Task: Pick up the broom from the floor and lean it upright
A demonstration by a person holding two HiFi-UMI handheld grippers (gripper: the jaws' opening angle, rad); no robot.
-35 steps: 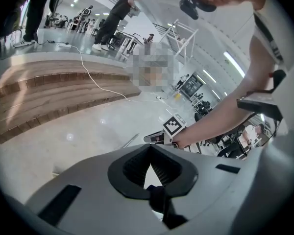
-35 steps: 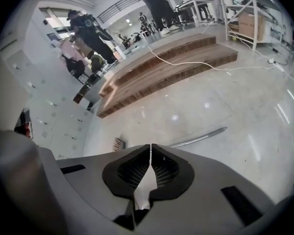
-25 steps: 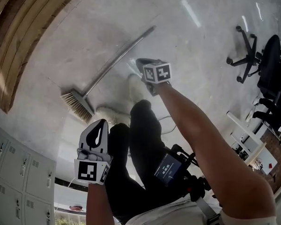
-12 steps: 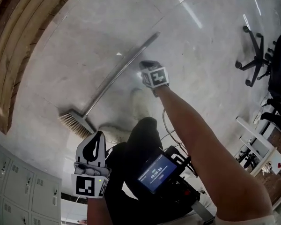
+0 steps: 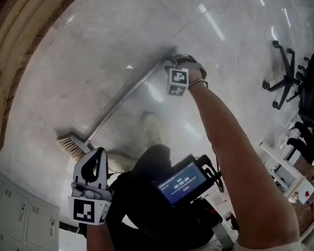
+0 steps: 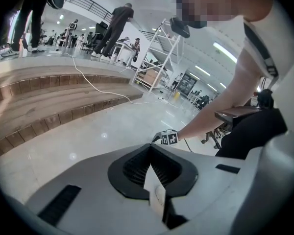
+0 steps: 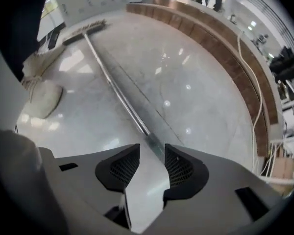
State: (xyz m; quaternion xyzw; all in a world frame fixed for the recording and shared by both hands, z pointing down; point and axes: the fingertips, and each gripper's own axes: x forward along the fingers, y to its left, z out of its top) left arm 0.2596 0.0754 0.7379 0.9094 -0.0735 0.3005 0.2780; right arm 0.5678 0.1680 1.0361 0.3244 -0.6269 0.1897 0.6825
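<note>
Right gripper view alone shows broom handle (image 7: 118,96) between its opening jaws.

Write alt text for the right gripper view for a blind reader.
The right gripper, jaws opening, straddles the end of a broom handle lying on the glossy pale floor, not gripping it. The brush head lies upper left; wooden steps curve along the right.

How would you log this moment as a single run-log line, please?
stage: reaching for broom | broom: flat on floor | right gripper: jaws opening, handle end between them, no grip | left gripper: shut, empty
</note>
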